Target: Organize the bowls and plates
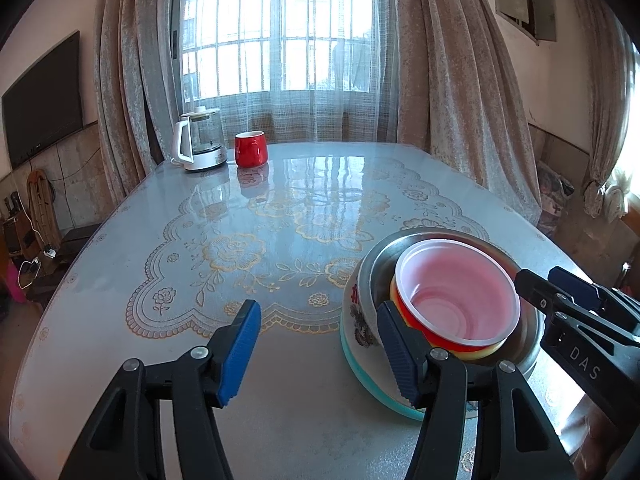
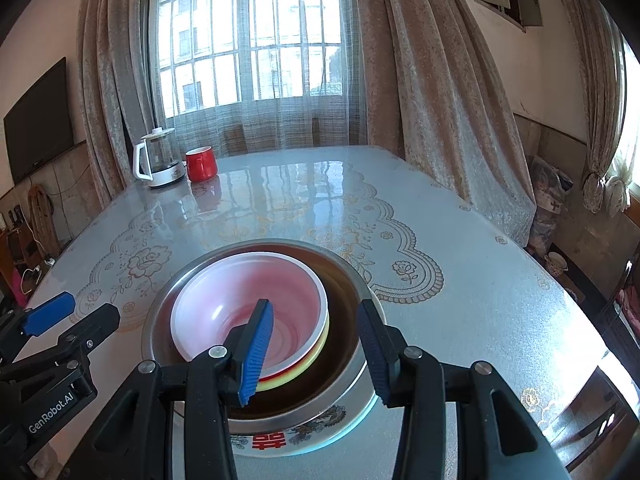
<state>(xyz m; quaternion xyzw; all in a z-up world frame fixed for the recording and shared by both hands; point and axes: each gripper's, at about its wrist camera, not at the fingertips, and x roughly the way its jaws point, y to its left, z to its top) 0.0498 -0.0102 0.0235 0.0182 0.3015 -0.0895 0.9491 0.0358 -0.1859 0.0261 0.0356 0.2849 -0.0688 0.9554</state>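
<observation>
Both cameras sit low over the near edge of the worktop [image 1: 304, 208], tilted down and facing the far window [image 2: 248, 40]. The left wrist view looks from the left, with the stack of bowls [image 1: 452, 304] close at its right. The right wrist view sits nearly over that stack. Both share the stack, kettle [image 2: 158, 158] and red mug [image 1: 250, 149].

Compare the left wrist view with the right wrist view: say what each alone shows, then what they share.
Only the left wrist view: the right claw reaching in from the right.

Only the right wrist view: the red double-happiness character on the plate's rim, and the left claw at the left edge.

Both: the plastic bowl nested in the steel bowl on the patterned plate, the kettle, the red mug and the table.
</observation>
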